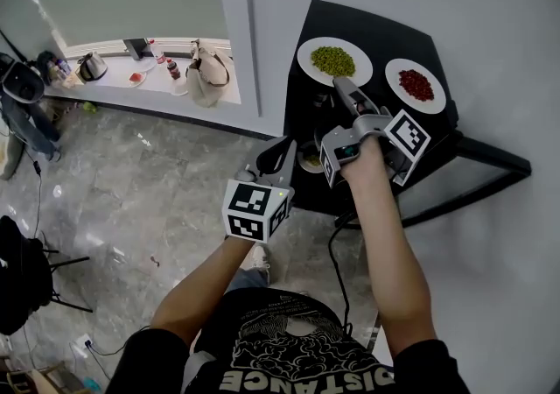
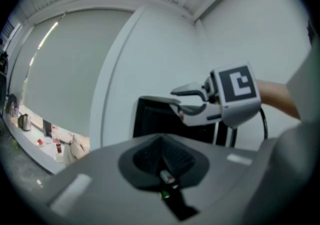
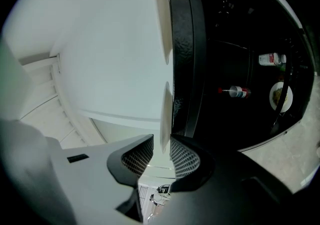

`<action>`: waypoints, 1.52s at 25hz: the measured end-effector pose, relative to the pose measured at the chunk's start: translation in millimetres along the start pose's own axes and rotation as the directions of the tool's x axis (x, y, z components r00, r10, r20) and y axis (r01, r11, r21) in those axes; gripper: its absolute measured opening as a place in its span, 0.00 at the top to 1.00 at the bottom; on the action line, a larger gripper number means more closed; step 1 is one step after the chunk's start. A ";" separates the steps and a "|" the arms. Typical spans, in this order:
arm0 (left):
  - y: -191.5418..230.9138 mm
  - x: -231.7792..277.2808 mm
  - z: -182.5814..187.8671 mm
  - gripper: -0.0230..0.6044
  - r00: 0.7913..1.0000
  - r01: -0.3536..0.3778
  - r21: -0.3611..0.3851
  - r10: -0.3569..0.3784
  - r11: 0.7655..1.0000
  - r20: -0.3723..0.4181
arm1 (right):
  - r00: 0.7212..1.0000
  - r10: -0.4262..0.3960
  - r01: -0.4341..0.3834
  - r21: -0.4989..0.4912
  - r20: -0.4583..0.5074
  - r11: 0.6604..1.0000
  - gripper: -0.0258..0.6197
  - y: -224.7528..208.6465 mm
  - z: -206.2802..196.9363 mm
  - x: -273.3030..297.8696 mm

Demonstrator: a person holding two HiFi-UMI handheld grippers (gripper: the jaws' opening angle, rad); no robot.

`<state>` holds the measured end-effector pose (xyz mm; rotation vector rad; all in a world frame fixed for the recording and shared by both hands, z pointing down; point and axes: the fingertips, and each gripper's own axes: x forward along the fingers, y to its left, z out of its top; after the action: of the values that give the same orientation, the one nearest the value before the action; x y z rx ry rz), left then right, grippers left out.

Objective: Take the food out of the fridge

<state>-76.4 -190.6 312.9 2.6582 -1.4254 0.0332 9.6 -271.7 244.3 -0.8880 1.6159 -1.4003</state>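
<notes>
Right gripper (image 1: 339,86) jaws apart astride plate (image 1: 306,58) rim; left gripper (image 1: 282,151) closed, empty. Plate judged stiff, breakable: hold rim, level.

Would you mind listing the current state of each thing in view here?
Left tool: shut, empty.
Right tool: open, gripping nothing.
Fridge door: open.
Green-food plate: on the fridge top, rim between the right tool's jaws.
Red-food plate: on the fridge top, untouched.
</notes>
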 end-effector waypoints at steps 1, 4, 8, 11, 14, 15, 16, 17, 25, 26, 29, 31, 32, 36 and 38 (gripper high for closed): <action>-0.4 -0.9 0.0 0.96 1.000 0.001 -0.001 -0.001 1.000 0.000 | 1.000 0.010 -0.010 -0.016 -0.004 1.000 0.85 1.8 -1.5 -3.6; -3.0 -2.2 -0.3 0.96 1.000 -0.005 0.000 0.005 1.000 -0.009 | 0.999 0.038 -0.040 -0.103 -0.022 0.994 0.85 6.5 -4.5 -20.0; -13.5 -3.3 0.0 0.96 0.999 -0.021 0.020 0.021 1.000 -0.034 | 0.999 0.040 -0.047 -0.254 -0.035 0.966 0.85 8.5 -2.4 -52.7; -27.3 -5.9 0.6 0.96 1.000 -0.005 0.015 0.005 1.000 -0.030 | 0.999 0.000 -0.017 -0.450 -0.038 0.893 0.85 7.8 -0.5 -79.9; -46.7 -7.5 -3.0 0.96 0.999 0.016 0.017 -0.016 1.000 -0.044 | 0.994 -0.110 0.063 -0.689 -0.025 0.722 0.85 -3.2 -2.2 -105.9; -53.8 -8.1 -4.4 0.96 0.999 0.024 0.020 -0.023 1.000 -0.049 | 0.989 -0.144 0.083 -0.753 -0.015 0.653 0.86 -7.6 -3.4 -113.9; -60.8 -8.8 -5.8 0.96 0.998 0.031 0.021 -0.030 0.999 -0.053 | 0.985 -0.174 0.098 -0.803 -0.007 0.588 0.88 -12.1 -5.1 -121.5; -67.7 -9.6 -7.3 0.96 0.998 0.037 0.020 -0.036 0.999 -0.056 | 0.980 -0.200 0.108 -0.841 -0.001 0.530 0.89 -16.9 -7.2 -128.6; -112.2 -15.4 -24.6 0.96 0.995 0.052 0.034 -0.048 0.998 -0.085 | 0.945 -0.324 0.117 -0.970 0.042 0.215 0.92 -44.4 -19.0 -176.7; -116.6 -16.3 -25.6 0.96 0.995 0.054 0.034 -0.051 0.998 -0.086 | 0.942 -0.332 0.115 -0.976 0.047 0.187 0.92 -45.9 -20.1 -181.2; -127.8 -17.9 -28.4 0.96 0.994 0.061 0.035 -0.057 0.998 -0.088 | 0.937 -0.345 0.108 -0.984 0.055 0.139 0.92 -49.5 -22.3 -191.9; -133.5 -18.8 -31.0 0.96 0.994 0.065 0.037 -0.062 0.997 -0.091 | 0.935 -0.350 0.108 -0.986 0.057 0.128 0.92 -52.2 -22.8 -197.1; -136.0 -19.3 -32.5 0.96 0.994 0.068 0.038 -0.064 0.997 -0.093 | 0.934 -0.352 0.108 -0.986 0.057 0.127 0.92 -53.5 -22.8 -199.3; -143.0 -20.4 -37.1 0.96 0.993 0.072 0.044 -0.067 0.996 -0.101 | 0.931 -0.361 0.109 -0.986 0.057 0.128 0.92 -57.9 -21.8 -205.4; -143.6 -20.3 -38.4 0.96 0.993 0.069 0.038 -0.065 0.997 -0.097 | 0.931 -0.362 0.111 -0.985 0.055 0.135 0.92 -60.0 -21.1 -207.1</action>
<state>33.2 -90.5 335.2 2.6949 -1.3203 0.1831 80.0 -86.0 330.8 -1.8658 2.6894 -0.3427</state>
